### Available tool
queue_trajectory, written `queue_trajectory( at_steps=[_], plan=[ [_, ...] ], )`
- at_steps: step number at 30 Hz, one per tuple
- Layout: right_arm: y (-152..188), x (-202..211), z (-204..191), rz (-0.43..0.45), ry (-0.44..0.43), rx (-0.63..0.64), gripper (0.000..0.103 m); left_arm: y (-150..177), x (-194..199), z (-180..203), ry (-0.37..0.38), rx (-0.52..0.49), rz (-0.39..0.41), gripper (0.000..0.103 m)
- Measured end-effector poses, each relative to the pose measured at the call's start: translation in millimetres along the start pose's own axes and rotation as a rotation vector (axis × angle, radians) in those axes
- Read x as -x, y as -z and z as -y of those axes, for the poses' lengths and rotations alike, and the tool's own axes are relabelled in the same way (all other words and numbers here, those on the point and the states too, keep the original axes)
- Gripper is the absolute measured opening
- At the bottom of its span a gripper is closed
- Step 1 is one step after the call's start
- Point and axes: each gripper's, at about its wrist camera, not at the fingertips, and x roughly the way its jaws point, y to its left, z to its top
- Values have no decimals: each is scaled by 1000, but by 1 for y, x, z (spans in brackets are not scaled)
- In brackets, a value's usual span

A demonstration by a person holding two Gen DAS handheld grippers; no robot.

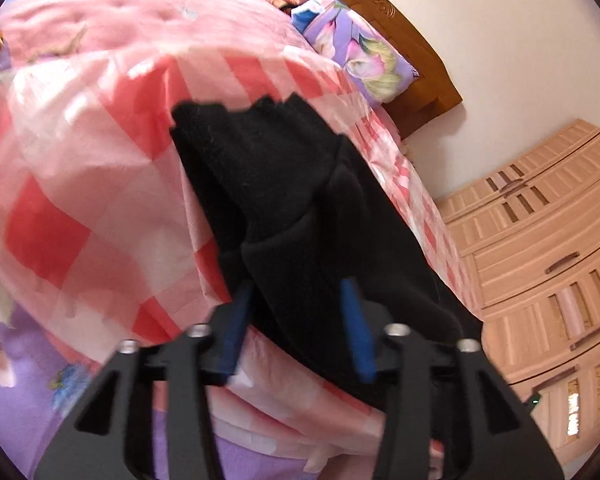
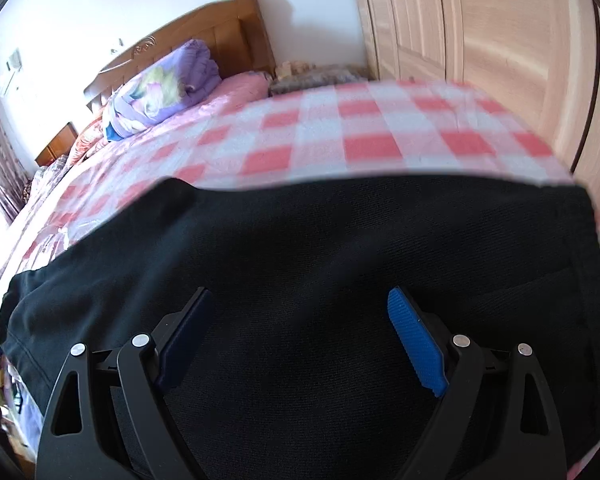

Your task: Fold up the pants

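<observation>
Black pants (image 1: 292,200) lie on a bed with a red and white checked sheet (image 1: 80,184). In the left wrist view they are bunched, with a fold running toward my left gripper (image 1: 296,292); its blue pads stand apart with black cloth lying between them, and no grip shows. In the right wrist view the pants (image 2: 340,248) spread flat and wide under my right gripper (image 2: 300,300). Its blue pads stand wide apart just above the cloth, holding nothing.
A rolled purple floral quilt (image 2: 160,88) and a wooden headboard (image 2: 220,36) are at the bed's head. A light wood wardrobe (image 2: 480,32) stands close along the bed's side. A pink quilt (image 1: 120,12) covers the far bed.
</observation>
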Motion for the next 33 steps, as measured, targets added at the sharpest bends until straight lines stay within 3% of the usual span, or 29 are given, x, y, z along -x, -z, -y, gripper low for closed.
queue_trajectory(
  at_steps=[1,2,3,4,6,7,8,10,12,14,17,20,25,29,31,33],
  plan=[
    [-4,5,-14,22,-35,34,87,3,15,12,-112,-43,69,73],
    [-7,7,-30,33,-63,72,87,7,30,31,-200,-125,150,74],
    [-13,6,-52,36,-94,126,87,11,38,45,-218,-182,185,75],
    [-18,4,-69,31,-119,167,87,18,45,68,-184,-268,212,75],
    [-31,-14,-121,-8,-217,280,87,29,38,101,-77,-364,168,78],
    [-35,-24,-143,-33,-257,324,86,34,29,112,-59,-404,136,78],
    [-40,-34,-164,-52,-294,371,86,38,17,125,-61,-450,106,78],
    [-46,-58,-210,-84,-387,478,72,48,-14,147,-112,-541,56,78],
    [-47,-84,-258,-170,-464,592,66,46,-35,156,-121,-584,17,78],
    [-40,-96,-294,-188,-467,705,62,37,-51,160,-134,-602,-32,78],
    [-33,-114,-334,-221,-507,839,57,8,-75,161,-227,-610,-63,78],
    [-21,-120,-361,-220,-532,942,50,-2,-77,148,-251,-535,-110,78],
    [-8,-128,-376,-250,-548,1037,34,26,-43,127,-262,-534,-13,79],
    [1,-132,-381,-249,-544,1080,28,29,-48,104,-272,-490,-28,83],
    [5,-127,-383,-223,-540,1105,11,30,-49,98,-260,-492,-19,85],
    [11,-121,-385,-187,-511,1138,8,30,-52,101,-263,-512,-17,89]
  ],
)
